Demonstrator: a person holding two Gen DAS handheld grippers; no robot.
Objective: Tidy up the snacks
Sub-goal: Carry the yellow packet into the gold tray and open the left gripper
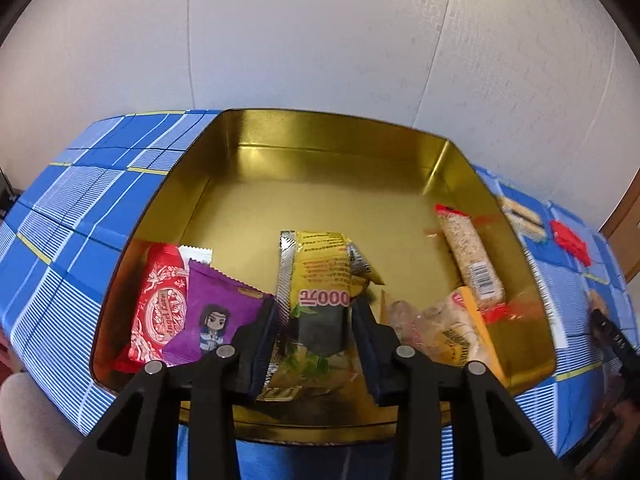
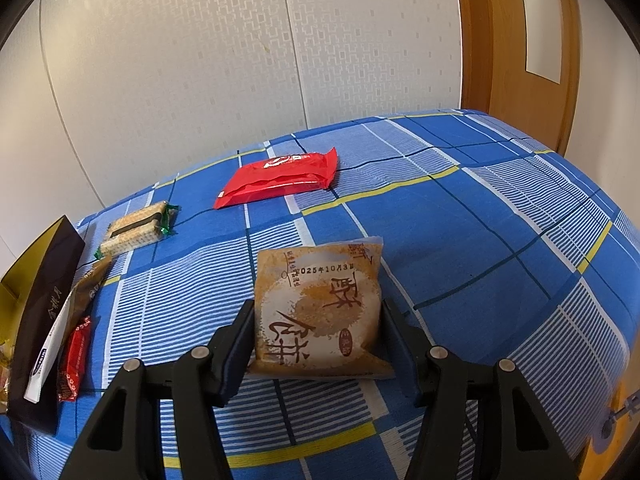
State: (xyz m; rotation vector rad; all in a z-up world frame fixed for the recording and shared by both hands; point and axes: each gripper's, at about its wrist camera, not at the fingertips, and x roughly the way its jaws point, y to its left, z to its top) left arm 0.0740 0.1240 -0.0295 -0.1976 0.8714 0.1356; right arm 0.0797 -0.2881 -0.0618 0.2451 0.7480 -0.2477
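Mid-sorting: yellow packet (image 1: 320, 280) pinched in the left gripper (image 1: 316, 320) just over the gold tin (image 1: 320, 136), long axis running away toward the tin's far wall. Pastry packet (image 2: 318, 312) clamped by the right gripper (image 2: 318, 328) above the blue cloth (image 2: 480, 220), right of the tin, printed face up. Next, likely: release yellow packet into tin, then bring pastry across.

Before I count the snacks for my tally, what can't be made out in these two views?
- Left wrist view: the yellow packet's lower half hides behind the left gripper.
- Same view: snacks beyond the gold tin at the right edge are blurred.
- Right wrist view: the tin's contents are cut off by the left edge; the dark box covers the red packet partly.
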